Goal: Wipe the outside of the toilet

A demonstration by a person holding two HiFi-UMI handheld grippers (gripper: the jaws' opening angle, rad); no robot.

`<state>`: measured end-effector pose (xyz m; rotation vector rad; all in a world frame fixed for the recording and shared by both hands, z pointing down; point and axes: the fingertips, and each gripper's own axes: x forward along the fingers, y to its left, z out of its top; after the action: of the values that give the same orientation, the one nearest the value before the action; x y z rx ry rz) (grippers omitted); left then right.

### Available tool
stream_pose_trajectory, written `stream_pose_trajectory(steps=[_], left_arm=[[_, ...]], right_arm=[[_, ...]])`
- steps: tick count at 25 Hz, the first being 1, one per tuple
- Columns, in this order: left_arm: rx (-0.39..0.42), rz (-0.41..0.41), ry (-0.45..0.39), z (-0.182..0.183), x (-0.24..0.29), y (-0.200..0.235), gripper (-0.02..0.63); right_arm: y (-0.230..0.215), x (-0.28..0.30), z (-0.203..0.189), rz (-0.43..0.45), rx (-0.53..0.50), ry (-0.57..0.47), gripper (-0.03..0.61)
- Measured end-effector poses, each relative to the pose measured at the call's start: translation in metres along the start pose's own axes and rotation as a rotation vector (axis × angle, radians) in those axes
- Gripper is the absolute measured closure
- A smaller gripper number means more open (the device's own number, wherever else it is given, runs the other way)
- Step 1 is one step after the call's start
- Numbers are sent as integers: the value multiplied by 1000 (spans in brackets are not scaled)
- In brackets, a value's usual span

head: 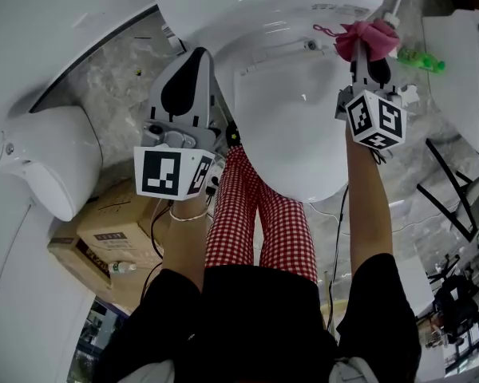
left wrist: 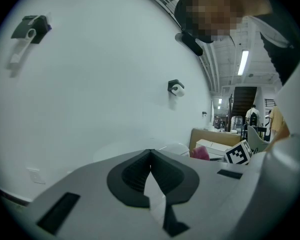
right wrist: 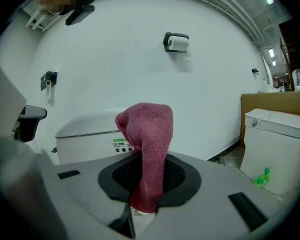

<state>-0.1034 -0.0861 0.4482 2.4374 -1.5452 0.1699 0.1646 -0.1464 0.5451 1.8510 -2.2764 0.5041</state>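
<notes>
The light was bright, cool and even, with a ceiling strip lamp [left wrist: 243,62] glowing in the left gripper view. A small glare spot sat on the toilet lid [head: 299,126], and shadows were faint. Both gripper views curved strongly into black corners; the wall [left wrist: 90,84] looked washed out, while the pink cloth [right wrist: 151,129] was sharp.

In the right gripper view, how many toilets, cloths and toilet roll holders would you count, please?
Toilets: 2
Pink cloth: 1
Toilet roll holder: 1
Total: 4
</notes>
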Motion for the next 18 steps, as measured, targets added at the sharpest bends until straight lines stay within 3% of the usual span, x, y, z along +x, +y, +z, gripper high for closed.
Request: stream_pose_trajectory(steps=[8, 18], left_arm=[[-9, 16, -2, -3, -16, 12, 609], [-21, 47, -7, -4, -29, 33, 611]], right_arm=[[68, -6, -30, 63, 81, 28, 492], [169, 2, -55, 242, 37, 87, 492]])
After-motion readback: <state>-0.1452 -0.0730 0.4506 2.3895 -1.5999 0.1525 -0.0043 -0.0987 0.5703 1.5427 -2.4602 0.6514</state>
